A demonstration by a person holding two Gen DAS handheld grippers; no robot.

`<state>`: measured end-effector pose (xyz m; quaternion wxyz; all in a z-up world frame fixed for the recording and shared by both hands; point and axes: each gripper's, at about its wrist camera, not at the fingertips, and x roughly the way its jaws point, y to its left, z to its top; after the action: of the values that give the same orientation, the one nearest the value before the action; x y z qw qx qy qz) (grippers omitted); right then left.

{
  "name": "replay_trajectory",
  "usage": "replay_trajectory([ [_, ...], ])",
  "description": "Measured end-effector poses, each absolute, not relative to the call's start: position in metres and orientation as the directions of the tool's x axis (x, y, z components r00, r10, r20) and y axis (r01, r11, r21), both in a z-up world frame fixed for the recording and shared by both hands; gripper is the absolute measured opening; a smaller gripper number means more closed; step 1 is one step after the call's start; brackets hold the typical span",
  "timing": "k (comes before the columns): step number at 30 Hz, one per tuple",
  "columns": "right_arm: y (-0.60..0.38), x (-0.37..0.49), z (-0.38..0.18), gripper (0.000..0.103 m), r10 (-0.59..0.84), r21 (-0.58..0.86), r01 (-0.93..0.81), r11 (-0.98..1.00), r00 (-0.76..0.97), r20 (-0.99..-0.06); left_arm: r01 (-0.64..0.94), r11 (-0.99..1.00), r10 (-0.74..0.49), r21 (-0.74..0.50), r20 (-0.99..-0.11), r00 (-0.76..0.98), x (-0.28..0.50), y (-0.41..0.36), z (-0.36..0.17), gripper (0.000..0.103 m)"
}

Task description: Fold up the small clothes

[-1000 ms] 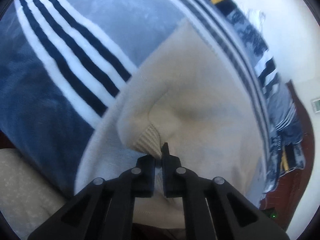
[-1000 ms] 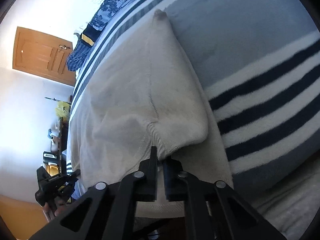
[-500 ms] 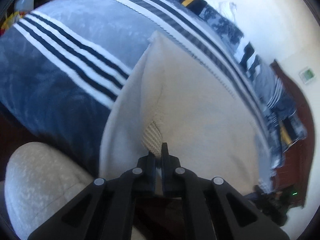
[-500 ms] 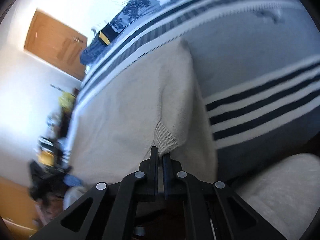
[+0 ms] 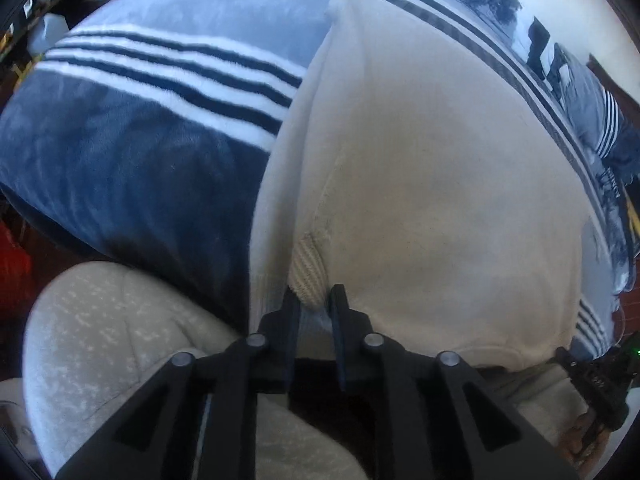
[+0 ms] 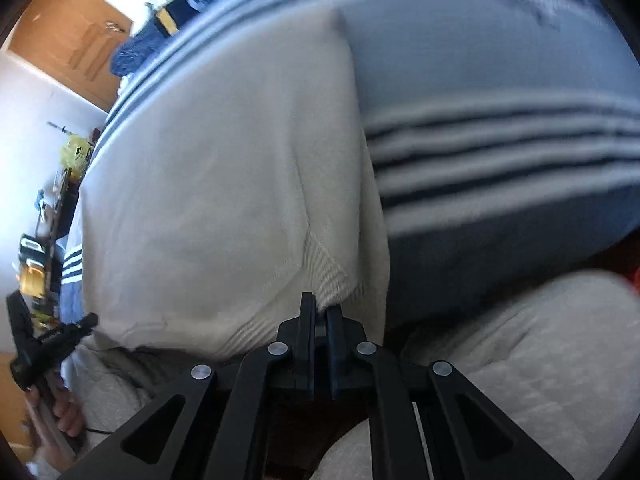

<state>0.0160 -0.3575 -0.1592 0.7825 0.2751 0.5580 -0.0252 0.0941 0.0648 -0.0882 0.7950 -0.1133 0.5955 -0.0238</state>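
Cream garment point(image 5: 432, 184) lies ahead; left claw point(image 5: 313, 305) parted around its ribbed cuff point(image 5: 307, 278), right claw point(image 6: 319, 312) pinching it.

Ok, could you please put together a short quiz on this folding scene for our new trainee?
1. True or false: the cream sweater lies on a striped blue blanket.
2. Choose one: the right gripper is A) wide open and clear of the cloth; B) shut on a ribbed cuff; C) holding a hanger.
3. Fill the gap: the left gripper is ___, with the other ribbed cuff lying at its fingertips.

Key: 1 true; 2 B; 3 open.
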Motion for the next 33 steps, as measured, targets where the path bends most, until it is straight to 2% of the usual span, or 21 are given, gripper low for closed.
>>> replay_trajectory([
  [1,-0.362,0.014,-0.158,0.009,0.281,0.425,0.345,0.837,0.395,-0.875,-0.086,0.974,-0.172,-0.208,-0.933,0.315,0.092,0.064,-0.081,0.019],
  [2,-0.366,0.01,-0.15,0.014,0.29,0.448,0.332,0.83,0.43,-0.855,-0.074,0.973,-0.18,-0.218,-0.92,0.347,0.088,0.063,-0.071,0.031],
  [3,-0.369,0.006,-0.14,0.035,0.285,0.458,0.322,0.829,0.461,-0.84,-0.076,0.971,-0.182,-0.225,-0.911,0.371,0.086,0.063,-0.062,0.041],
  [4,-0.372,0.002,-0.129,0.056,0.267,0.462,0.32,0.827,0.499,-0.825,-0.083,0.968,-0.184,-0.238,-0.894,0.409,0.082,0.067,-0.053,0.043],
  [5,-0.377,-0.003,-0.118,0.062,0.249,0.47,0.318,0.823,0.543,-0.802,-0.081,0.966,-0.187,-0.245,-0.879,0.438,0.082,0.07,-0.046,0.044],
  [11,-0.403,0.021,-0.114,0.064,0.269,0.5,0.294,0.814,0.573,-0.774,-0.089,0.981,-0.12,-0.175,-0.894,0.432,0.13,0.071,-0.049,0.045],
  [14,-0.408,0.04,-0.126,0.062,0.258,0.487,0.302,0.82,0.564,-0.784,-0.104,0.98,-0.109,-0.167,-0.902,0.418,0.155,0.075,-0.066,0.044],
  [16,-0.407,0.047,-0.136,0.043,0.263,0.49,0.311,0.815,0.554,-0.79,-0.097,0.978,-0.128,-0.185,-0.897,0.422,0.156,0.078,-0.074,0.038],
  [18,-0.406,0.048,-0.148,0.031,0.29,0.507,0.312,0.803,0.538,-0.791,-0.113,0.969,-0.156,-0.218,-0.902,0.402,0.156,0.081,-0.084,0.022],
  [20,-0.401,0.047,-0.15,0.03,0.292,0.499,0.301,0.813,0.53,-0.796,-0.113,0.959,-0.199,-0.261,-0.899,0.389,0.153,0.084,-0.091,0.014],
  [21,-0.397,0.047,-0.149,0.03,0.287,0.486,0.288,0.825,0.527,-0.8,-0.109,0.961,-0.192,-0.254,-0.898,0.396,0.152,0.084,-0.09,0.013],
  [22,-0.394,0.047,-0.148,0.026,0.274,0.468,0.279,0.838,0.527,-0.804,-0.104,0.964,-0.184,-0.244,-0.898,0.399,0.152,0.083,-0.09,0.01],
  [23,-0.389,0.05,-0.148,0.017,0.241,0.422,0.275,0.864,0.511,-0.825,-0.105,0.966,-0.177,-0.236,-0.9,0.399,0.152,0.082,-0.09,0.002],
  [24,-0.385,0.053,-0.149,0.006,0.224,0.397,0.279,0.874,0.494,-0.84,-0.119,0.967,-0.163,-0.227,-0.903,0.397,0.151,0.084,-0.089,0.002],
  [29,-0.387,0.037,-0.132,0.005,0.177,0.39,0.311,0.867,0.539,-0.823,-0.119,0.965,-0.162,-0.233,-0.89,0.426,0.136,0.088,-0.079,0.002],
  [33,-0.381,0.043,-0.148,0.006,0.164,0.343,0.313,0.886,0.48,-0.862,-0.12,0.973,-0.139,-0.196,-0.918,0.37,0.142,0.08,-0.089,0.004],
])
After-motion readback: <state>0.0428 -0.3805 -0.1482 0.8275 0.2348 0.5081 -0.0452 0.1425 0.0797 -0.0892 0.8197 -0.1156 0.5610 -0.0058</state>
